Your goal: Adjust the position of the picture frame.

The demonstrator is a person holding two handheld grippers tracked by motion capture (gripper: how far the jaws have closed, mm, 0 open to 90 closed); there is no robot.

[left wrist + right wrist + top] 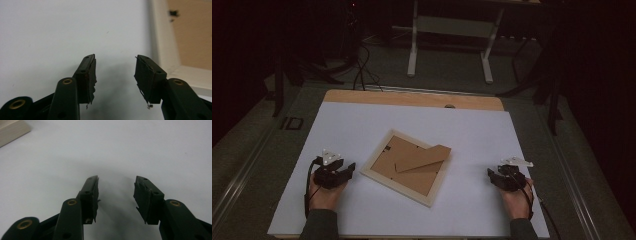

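High view: picture frame [404, 167] lies face-down mid-worktop [472, 135], between left claw [343, 171] and right claw [493, 176], both released, empty. Likely light, rigid, glass fragile; grip the wooden rim, not the backing.

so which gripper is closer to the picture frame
The left gripper: it sits just off the picture frame, while the right gripper rests well clear.

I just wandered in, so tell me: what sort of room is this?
Probably a lab or workshop set up for recording: a white table under a fixed camera, cables on the floor, and a metal stand behind.
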